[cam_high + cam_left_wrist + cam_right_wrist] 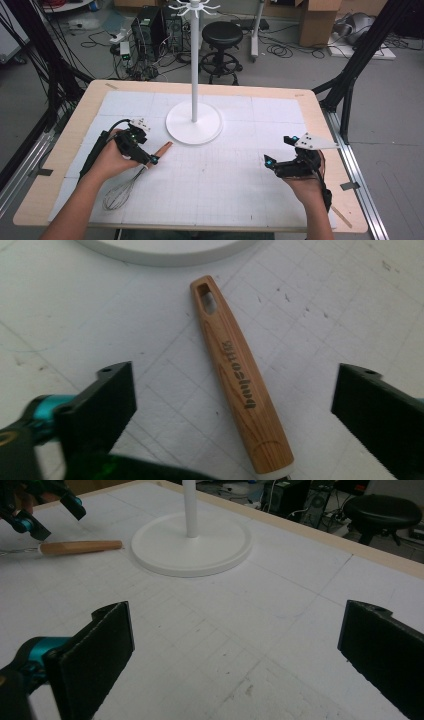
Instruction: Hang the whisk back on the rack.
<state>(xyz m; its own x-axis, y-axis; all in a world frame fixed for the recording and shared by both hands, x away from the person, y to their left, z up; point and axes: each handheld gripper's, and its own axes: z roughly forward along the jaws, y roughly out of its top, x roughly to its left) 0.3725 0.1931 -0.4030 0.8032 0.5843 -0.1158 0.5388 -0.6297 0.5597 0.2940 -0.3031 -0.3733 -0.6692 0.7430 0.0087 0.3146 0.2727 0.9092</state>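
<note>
A whisk lies flat on the white gridded mat, its wire head (pixel 119 194) toward the person and its wooden handle (pixel 162 149) pointing at the stand. My left gripper (pixel 146 146) hovers open over that handle. In the left gripper view the handle (pixel 235 375), with a slot at its far end, runs between the two spread jaws of the gripper (pixel 237 390) and touches neither. My right gripper (pixel 281 150) is held open over bare mat at the right, nothing between its jaws (pixel 240 630). From there the whisk handle (pixel 80 547) shows far left.
A white stand with a round base (pixel 194 131), a thin pole and hooks on top (pixel 194 7) rises at the table's middle back, close to the handle tip. The base edge (pixel 160 250) lies just beyond the handle. A black stool (pixel 222 35) and computers stand behind the table.
</note>
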